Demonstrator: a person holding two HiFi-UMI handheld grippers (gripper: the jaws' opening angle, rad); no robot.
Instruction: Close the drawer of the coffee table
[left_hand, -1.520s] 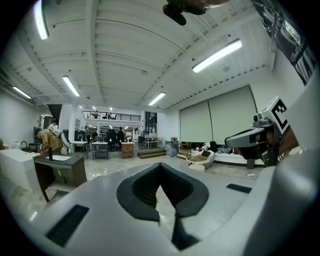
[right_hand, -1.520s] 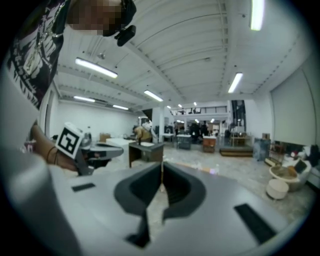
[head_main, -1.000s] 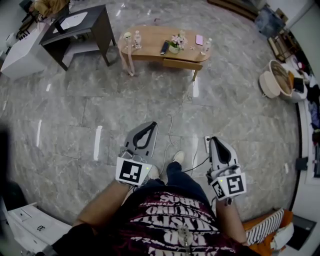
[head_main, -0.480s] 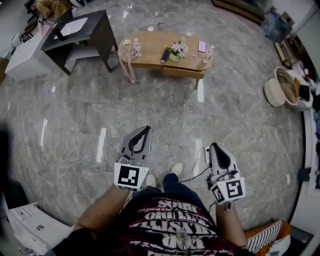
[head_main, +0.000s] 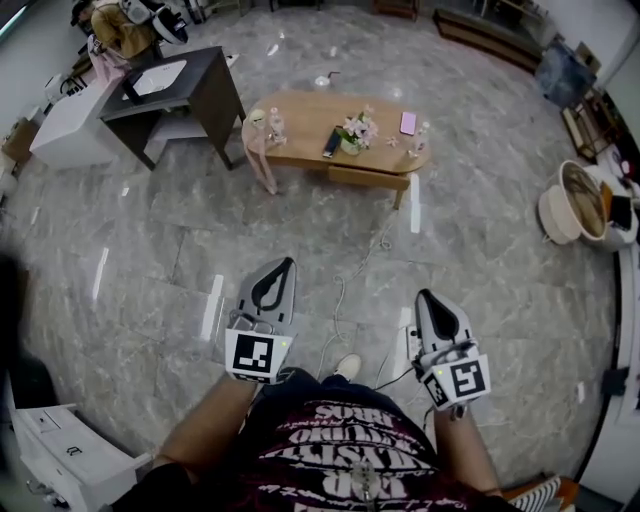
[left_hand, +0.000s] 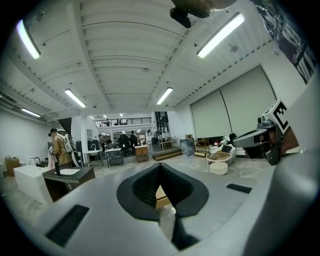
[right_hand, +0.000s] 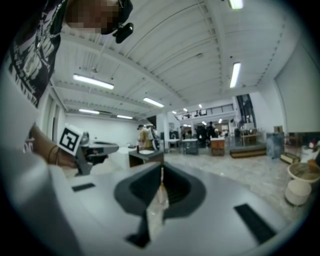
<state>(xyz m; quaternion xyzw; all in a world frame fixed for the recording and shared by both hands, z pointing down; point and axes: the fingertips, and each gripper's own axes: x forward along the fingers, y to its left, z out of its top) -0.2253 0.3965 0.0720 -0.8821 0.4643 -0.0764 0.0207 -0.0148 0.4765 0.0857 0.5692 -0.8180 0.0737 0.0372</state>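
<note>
The oval wooden coffee table (head_main: 300, 105) stands far ahead on the marble floor. Its drawer (head_main: 368, 178) juts out a little from the near side, under the right half of the top. A sliver of the table (left_hand: 161, 192) shows through the jaws in the left gripper view. My left gripper (head_main: 288, 262) points forward at waist height, shut and empty. My right gripper (head_main: 422, 294) is level with it on the right, also shut with nothing between its jaws. Both are well short of the table.
On the tabletop are small bottles (head_main: 274, 122), a flower pot (head_main: 352, 140), a remote and a pink phone (head_main: 408, 122). A dark desk (head_main: 205, 75) stands left of the table, round baskets (head_main: 572, 205) at right, a white cabinet (head_main: 60, 455) at near left. A cable (head_main: 345, 275) trails across the floor.
The view has advanced toward the coffee table, which now sits lower and larger in the head view. Both grippers stayed shut and moved forward with the person.
</note>
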